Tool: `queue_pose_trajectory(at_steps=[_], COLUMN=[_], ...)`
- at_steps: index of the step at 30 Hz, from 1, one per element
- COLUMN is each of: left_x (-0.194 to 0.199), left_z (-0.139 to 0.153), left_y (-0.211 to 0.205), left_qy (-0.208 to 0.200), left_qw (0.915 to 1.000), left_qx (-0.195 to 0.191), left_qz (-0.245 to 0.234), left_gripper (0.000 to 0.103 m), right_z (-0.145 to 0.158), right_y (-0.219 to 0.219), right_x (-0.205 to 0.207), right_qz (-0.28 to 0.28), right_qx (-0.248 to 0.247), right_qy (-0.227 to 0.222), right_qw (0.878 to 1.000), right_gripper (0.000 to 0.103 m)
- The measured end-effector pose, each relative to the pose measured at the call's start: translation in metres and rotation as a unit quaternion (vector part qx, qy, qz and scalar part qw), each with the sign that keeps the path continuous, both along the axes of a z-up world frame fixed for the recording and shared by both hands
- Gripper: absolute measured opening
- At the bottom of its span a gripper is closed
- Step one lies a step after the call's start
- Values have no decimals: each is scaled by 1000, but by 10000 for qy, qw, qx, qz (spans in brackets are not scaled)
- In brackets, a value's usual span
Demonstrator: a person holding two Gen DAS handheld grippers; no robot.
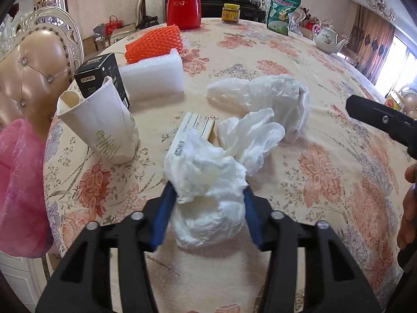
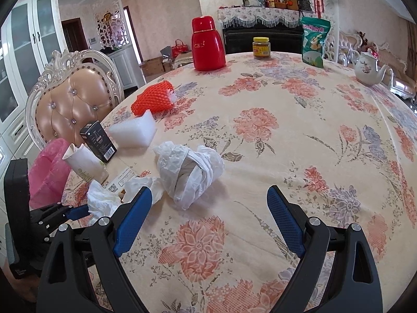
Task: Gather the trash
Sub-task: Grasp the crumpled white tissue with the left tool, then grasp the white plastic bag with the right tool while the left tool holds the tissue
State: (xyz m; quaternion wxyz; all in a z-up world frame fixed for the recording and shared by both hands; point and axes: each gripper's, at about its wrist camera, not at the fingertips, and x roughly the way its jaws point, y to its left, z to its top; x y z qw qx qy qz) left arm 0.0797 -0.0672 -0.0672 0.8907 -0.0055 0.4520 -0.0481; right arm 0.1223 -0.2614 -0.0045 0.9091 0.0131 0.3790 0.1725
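My left gripper (image 1: pixel 208 191) is shut on a crumpled white tissue (image 1: pixel 206 172), with both blue pads pressing its sides just above the floral tablecloth (image 1: pixel 325 172). Behind the tissue lie a flat printed carton (image 1: pixel 194 126), a thin white plastic sheet (image 1: pixel 251 140) and a crumpled white plastic bag (image 1: pixel 276 99). To the left are a tipped paper cup (image 1: pixel 104 127), a black box (image 1: pixel 101 78), a white foam block (image 1: pixel 153 75) and an orange foam net (image 1: pixel 153 43). My right gripper (image 2: pixel 208 190) stands open and empty, a little short of the plastic bag (image 2: pixel 190 172).
A pink bag (image 1: pixel 20 187) hangs off the table's left edge beside a padded chair (image 1: pixel 34 73). At the far side stand a red flask (image 1: pixel 183 2), a jar (image 1: pixel 230 13), a green packet (image 1: pixel 282 13) and a teapot (image 1: pixel 329 39). A person's hand (image 1: pixel 410 203) is at the right.
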Motion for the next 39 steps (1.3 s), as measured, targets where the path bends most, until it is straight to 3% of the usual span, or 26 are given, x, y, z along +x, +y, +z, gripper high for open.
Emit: queue_pose_trajectory(at_steps=[3,9,39], left_x=[-2,-5,-41], left_z=[4,8,64], left_y=[6,12,70], left_qy=[-32,-72,-779], left_qw=[10000,9998,9960], left_qx=[-50,-147,-362], left_qz=[-29,-92,234], left_gripper=[34,28,27], right_z=[-2,-7,-44], right_y=[5,17,63], right_x=[4,14,81], right_qz=[45,122,30], right_qx=[-15,-84,-643], right_qy=[35,117,610], right_qw=[10000,9998,9961], right_gripper=[85,85,82])
